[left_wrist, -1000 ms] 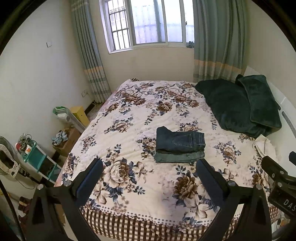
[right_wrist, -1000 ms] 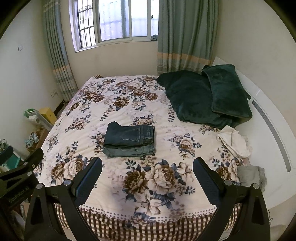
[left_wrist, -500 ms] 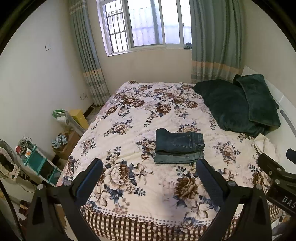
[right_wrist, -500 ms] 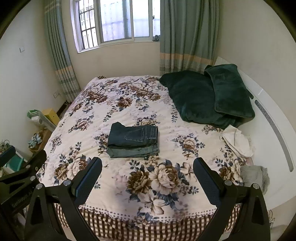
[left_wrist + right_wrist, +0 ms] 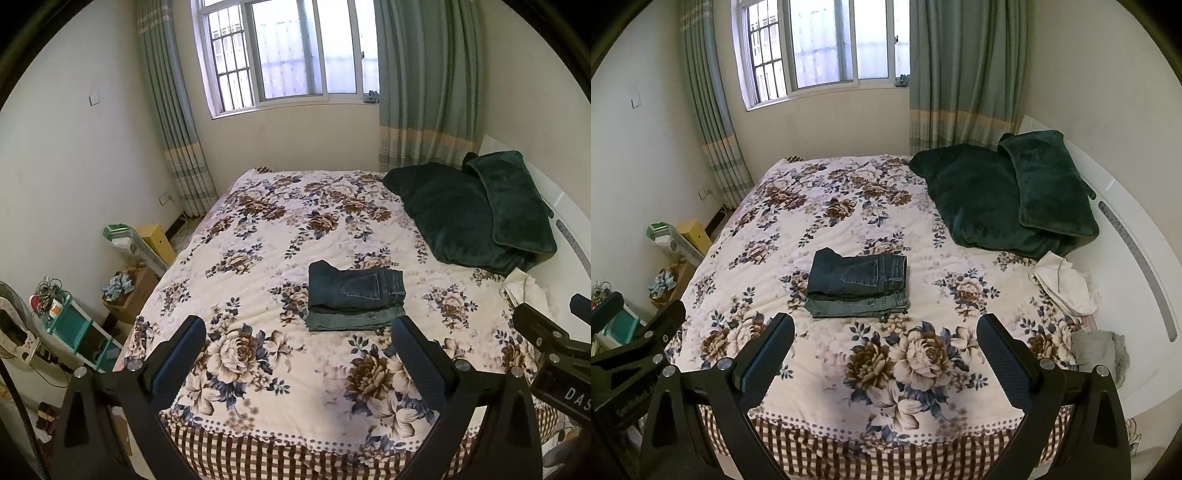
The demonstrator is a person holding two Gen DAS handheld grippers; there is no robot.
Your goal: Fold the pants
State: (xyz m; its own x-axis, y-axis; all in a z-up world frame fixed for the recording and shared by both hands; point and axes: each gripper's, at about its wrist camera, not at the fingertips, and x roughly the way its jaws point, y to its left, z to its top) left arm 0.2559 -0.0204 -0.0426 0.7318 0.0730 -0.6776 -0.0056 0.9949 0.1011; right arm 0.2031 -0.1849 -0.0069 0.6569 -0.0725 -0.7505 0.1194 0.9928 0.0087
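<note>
Dark blue jeans lie folded in a neat rectangle on top of a lighter pair of folded jeans in the middle of the floral bed cover. The stack also shows in the right wrist view. My left gripper is open and empty, held back over the bed's near edge, short of the stack. My right gripper is open and empty too, also over the near edge. Neither touches the pants.
A dark green blanket and pillow lie at the bed's right. White cloth and grey cloth lie near the right edge by the white headboard. Boxes and a teal shelf stand on the floor at left.
Both grippers have drawn back and risen a little from the bed, so the folded stack looks smaller and farther. The pants have not moved.
</note>
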